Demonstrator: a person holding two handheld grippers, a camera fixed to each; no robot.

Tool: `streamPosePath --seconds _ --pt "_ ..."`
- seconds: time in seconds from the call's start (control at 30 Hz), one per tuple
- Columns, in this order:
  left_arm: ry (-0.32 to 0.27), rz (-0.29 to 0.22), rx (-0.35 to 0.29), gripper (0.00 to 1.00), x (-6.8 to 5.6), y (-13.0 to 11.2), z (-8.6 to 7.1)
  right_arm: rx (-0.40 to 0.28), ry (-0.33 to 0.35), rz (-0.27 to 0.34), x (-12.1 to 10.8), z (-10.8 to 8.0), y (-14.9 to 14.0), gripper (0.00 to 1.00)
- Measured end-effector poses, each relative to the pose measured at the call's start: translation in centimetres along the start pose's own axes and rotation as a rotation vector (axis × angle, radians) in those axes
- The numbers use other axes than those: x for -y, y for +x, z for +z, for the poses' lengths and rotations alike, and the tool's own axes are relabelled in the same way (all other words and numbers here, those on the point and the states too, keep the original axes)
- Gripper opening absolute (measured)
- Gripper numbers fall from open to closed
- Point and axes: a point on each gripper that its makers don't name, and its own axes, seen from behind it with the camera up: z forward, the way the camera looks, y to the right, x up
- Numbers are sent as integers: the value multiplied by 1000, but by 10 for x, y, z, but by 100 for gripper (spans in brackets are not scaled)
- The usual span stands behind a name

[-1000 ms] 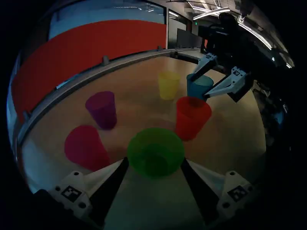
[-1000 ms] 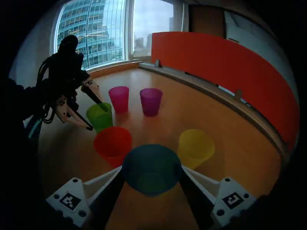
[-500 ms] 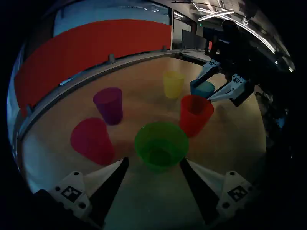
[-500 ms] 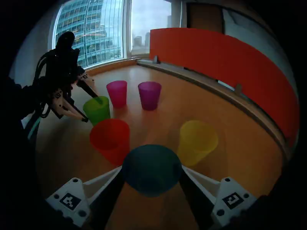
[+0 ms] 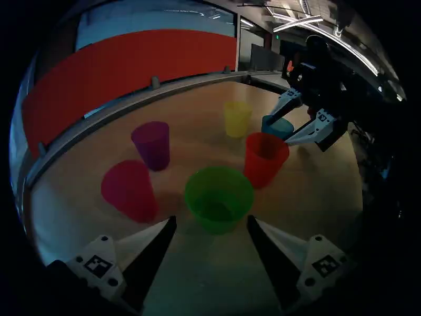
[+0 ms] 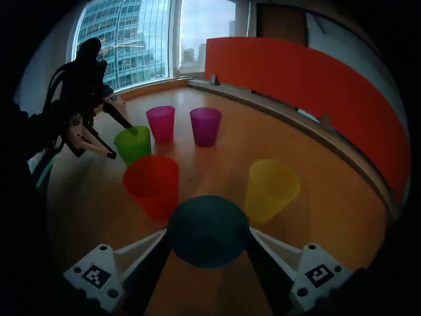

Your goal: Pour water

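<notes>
Pale wooden tabletop (image 5: 316, 189) runs under everything, dim in the left gripper view and brighter in the right gripper view.

At the lower centre of the left gripper view, the left gripper (image 5: 210, 217) has its fingers spread. The green cup (image 5: 218, 197) stands upright on the wood just ahead of the tips, with a sliver of table showing beside it at lower left, so I read it as let go.

At the lower centre of the right gripper view, the right gripper (image 6: 208, 230) is clamped on the teal cup (image 6: 208, 239). Both fingers press its sides and its mouth faces up. Whether its base rests on the table or hangs just above it is hard to tell from here.

Just beyond the teal cup, to the upper left, stands the red cup (image 6: 151, 181), and to the right the yellow cup (image 6: 271, 187). Farther back, near the top centre, the pink cup (image 6: 160, 122) and purple cup (image 6: 205, 125) stand side by side. An orange-red partition (image 6: 316, 84) lines the right of the frame and windows (image 6: 131, 37) fill the upper left.

No cup is tipped and no stream of water shows. The cups' insides are too dark to tell whether they hold water. With one cup set down and the other held level, I judge that no pouring is under way: either it is finished or the tipping is yet to come.
</notes>
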Motion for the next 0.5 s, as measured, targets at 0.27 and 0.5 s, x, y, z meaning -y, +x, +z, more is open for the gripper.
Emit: streamPosePath --seconds 0.27,0.5 --pt "4 -6 0 100 0 -2 -3 17 -15 13 1 0 -7 100" --pt "28 -18 -8 100 4 -4 -13 12 -30 28 0 -10 -13 100"
